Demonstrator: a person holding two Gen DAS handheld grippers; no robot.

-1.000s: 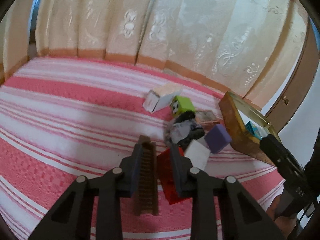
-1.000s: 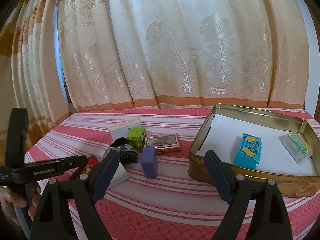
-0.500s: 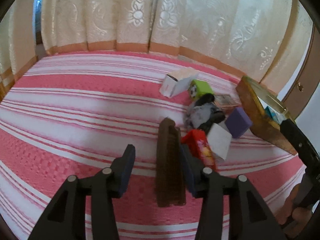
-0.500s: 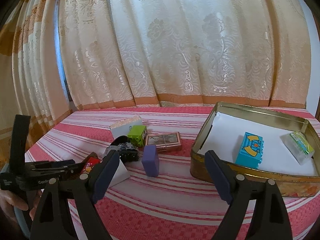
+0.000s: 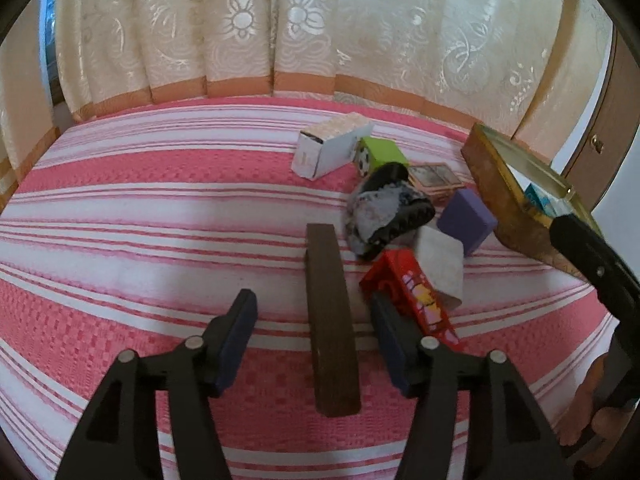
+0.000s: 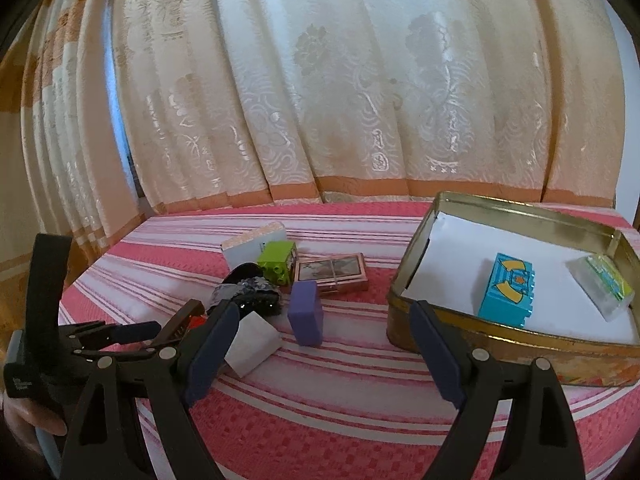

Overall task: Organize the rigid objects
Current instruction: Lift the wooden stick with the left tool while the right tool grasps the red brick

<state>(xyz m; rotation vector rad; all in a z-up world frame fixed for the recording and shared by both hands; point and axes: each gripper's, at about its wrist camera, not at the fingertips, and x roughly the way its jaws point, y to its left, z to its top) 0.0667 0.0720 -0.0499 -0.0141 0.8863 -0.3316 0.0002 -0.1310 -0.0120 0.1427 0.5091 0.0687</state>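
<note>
Woven cloth [image 5: 160, 184] in pink and white stripes, with a raised checker texture, covers the surface where the rigid objects lie. On it, between the parted fingers of the left gripper [image 5: 316, 344], lies a long dark brown wooden bar [image 5: 330, 320]; the jaws have just been opening, and neither dark blue pad touches the bar, though the right pad sits just beside it. A red rectangular carton with a cartoon print [image 5: 416, 300] lies against that right finger. Beyond it sit a white matte block [image 5: 438, 264], a glossy black curved piece wrapped in grey patterned fabric [image 5: 384, 212], a purple smooth box [image 5: 466, 220], a lime green plastic brick [image 5: 380, 154], a white cardboard box with a pale patterned top [image 5: 328, 148] and a flat pink-framed case [image 5: 434, 178].

The right gripper [image 6: 320, 356] hangs released, jaws wide, nothing between them, above the cloth in front of a rectangular gold-coloured metal tin [image 6: 500, 336]. The tin is lined with white paper and holds a turquoise plastic brick with an orange and yellow print [image 6: 508, 288] and a clear wrapped packet with green and blue print [image 6: 608, 284], well apart from each other. Small white lettering on the left gripper's black body is too blurred to read. Cream curtains with a shiny embossed floral pattern and an orange band [image 6: 320, 100] hang behind.
</note>
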